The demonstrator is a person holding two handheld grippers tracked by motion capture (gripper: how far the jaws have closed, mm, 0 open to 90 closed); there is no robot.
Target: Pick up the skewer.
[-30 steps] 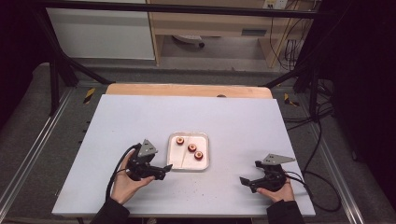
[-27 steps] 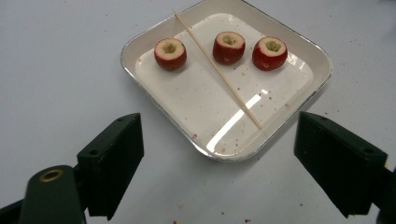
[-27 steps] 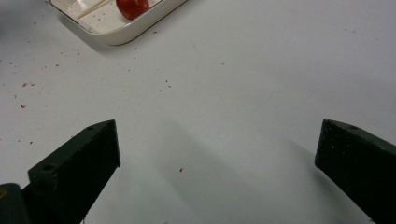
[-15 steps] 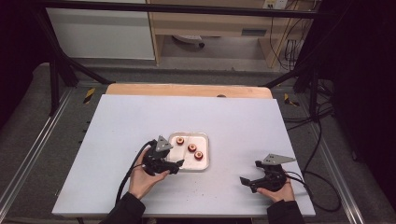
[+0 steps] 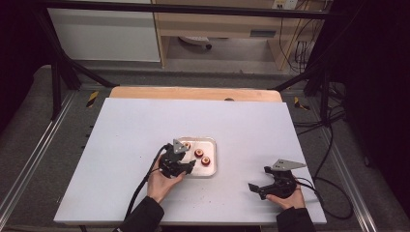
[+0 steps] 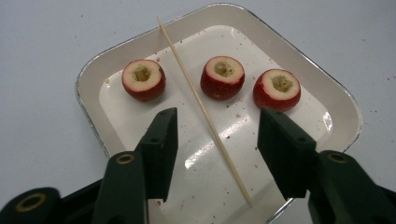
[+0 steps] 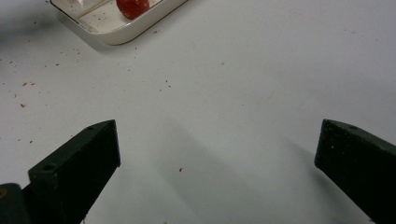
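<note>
Wooden skewer (image 6: pixel 203 110) between half-spread, closing left gripper (image 6: pixel 215 135) jaws; right gripper (image 7: pixel 217 154) jaws wide apart

This is a lab or test workshop rather than a home. A plain white table (image 5: pixel 145 125) stands inside a black metal frame (image 5: pixel 63 72) with rails along its left and right edges. Cables (image 5: pixel 333 140) trail over the grey floor past the table's right edge, and bare wooden shelving (image 5: pixel 217 24) stands beyond its far edge.
</note>
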